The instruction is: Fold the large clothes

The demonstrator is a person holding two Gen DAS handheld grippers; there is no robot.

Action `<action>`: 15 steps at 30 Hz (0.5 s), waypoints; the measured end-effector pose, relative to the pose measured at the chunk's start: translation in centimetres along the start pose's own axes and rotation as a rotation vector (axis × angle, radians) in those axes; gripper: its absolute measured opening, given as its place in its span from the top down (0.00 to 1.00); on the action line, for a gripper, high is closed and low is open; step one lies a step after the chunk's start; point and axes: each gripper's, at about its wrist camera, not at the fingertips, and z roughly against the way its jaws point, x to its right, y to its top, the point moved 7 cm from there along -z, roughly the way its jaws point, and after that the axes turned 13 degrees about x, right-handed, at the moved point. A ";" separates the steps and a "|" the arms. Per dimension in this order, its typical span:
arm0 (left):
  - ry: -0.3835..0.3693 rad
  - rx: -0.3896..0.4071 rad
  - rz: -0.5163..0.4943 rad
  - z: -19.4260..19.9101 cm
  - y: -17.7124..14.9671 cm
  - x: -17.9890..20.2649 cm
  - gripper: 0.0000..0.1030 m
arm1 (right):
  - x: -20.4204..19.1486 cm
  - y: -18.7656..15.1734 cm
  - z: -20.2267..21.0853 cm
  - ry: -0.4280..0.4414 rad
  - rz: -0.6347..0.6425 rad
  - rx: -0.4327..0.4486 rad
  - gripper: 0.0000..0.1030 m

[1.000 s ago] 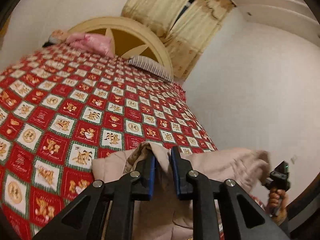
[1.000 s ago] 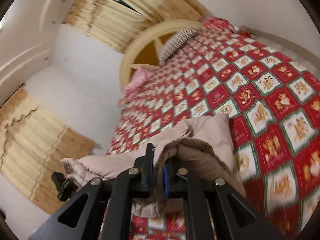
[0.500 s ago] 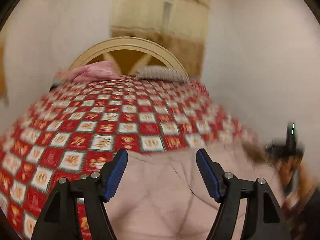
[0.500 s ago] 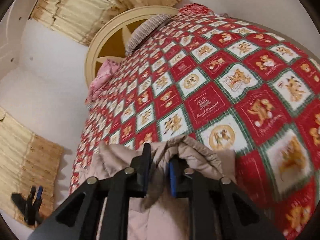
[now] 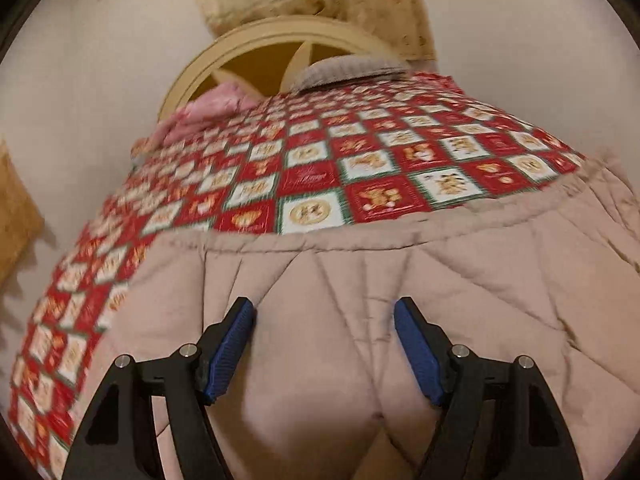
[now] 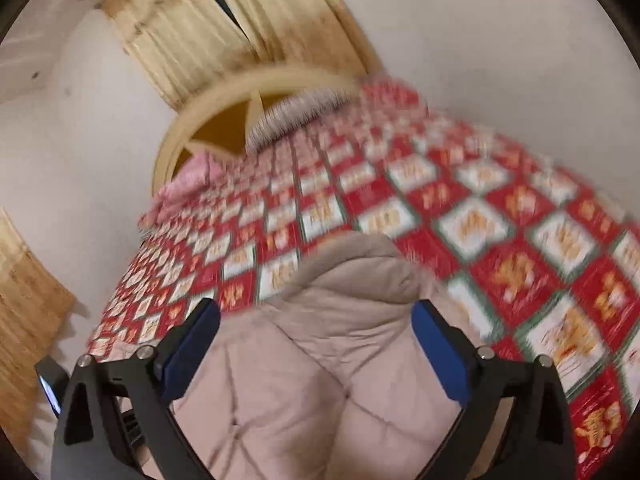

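A beige quilted padded coat (image 5: 360,280) lies spread on the near end of a bed with a red and white patterned cover (image 5: 304,176). My left gripper (image 5: 324,312) is open and empty, just above the coat's flat middle. In the right wrist view the same coat (image 6: 320,360) shows with a rounded end (image 6: 356,264) pointing up the bed. My right gripper (image 6: 316,316) is open and empty above it. Both views are motion-blurred.
A round cream headboard (image 5: 280,44) stands at the far end with a pink pillow (image 5: 208,108) and a striped pillow (image 5: 348,68). Yellow curtains (image 6: 224,28) hang behind. White walls flank the bed. Part of the other gripper (image 6: 48,384) shows at lower left.
Both grippers have let go of the coat: the left opened half a second ago, the right just now. The coat dropped flat onto the bed and both cameras swung toward the headboard.
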 end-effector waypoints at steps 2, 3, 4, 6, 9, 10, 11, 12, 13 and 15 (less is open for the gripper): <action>0.006 -0.009 0.024 -0.7 -0.2 -0.2 0.24 | -3.6 -1.5 -0.9 0.085 0.122 -0.032 0.04; 0.008 -0.010 0.028 -0.9 -0.3 -0.2 0.23 | -4.7 -2.3 -1.4 0.112 0.167 -0.047 0.05; 0.012 -0.011 0.031 -1.2 -0.4 -0.2 0.22 | -6.0 -3.6 -2.1 0.135 0.235 -0.069 0.06; 0.018 -0.010 0.035 -1.4 -0.7 -0.3 0.20 | -7.0 -6.1 -3.8 0.126 0.330 -0.129 0.07; 0.020 -0.021 0.055 -1.9 -1.2 -0.4 0.16 | -6.1 -9.5 -6.3 0.095 0.354 -0.244 0.13; 0.025 -0.027 0.059 -1.9 -1.3 -0.5 0.13 | -5.6 -9.9 -6.6 0.089 0.340 -0.248 0.13; 0.025 -0.033 0.064 -2.1 -1.5 -0.5 0.12 | -5.1 -10.2 -6.8 0.093 0.322 -0.251 0.13; 0.025 -0.036 0.069 -2.2 -1.5 -0.6 0.11 | -4.7 -10.5 -6.9 0.095 0.309 -0.258 0.12; 0.029 -0.041 0.072 -2.3 -1.7 -0.6 0.11 | -4.5 -10.7 -7.1 0.093 0.305 -0.264 0.12; 0.040 -0.046 0.070 -2.5 -1.8 -0.5 0.10 | -4.4 -11.2 -7.5 0.086 0.317 -0.276 0.10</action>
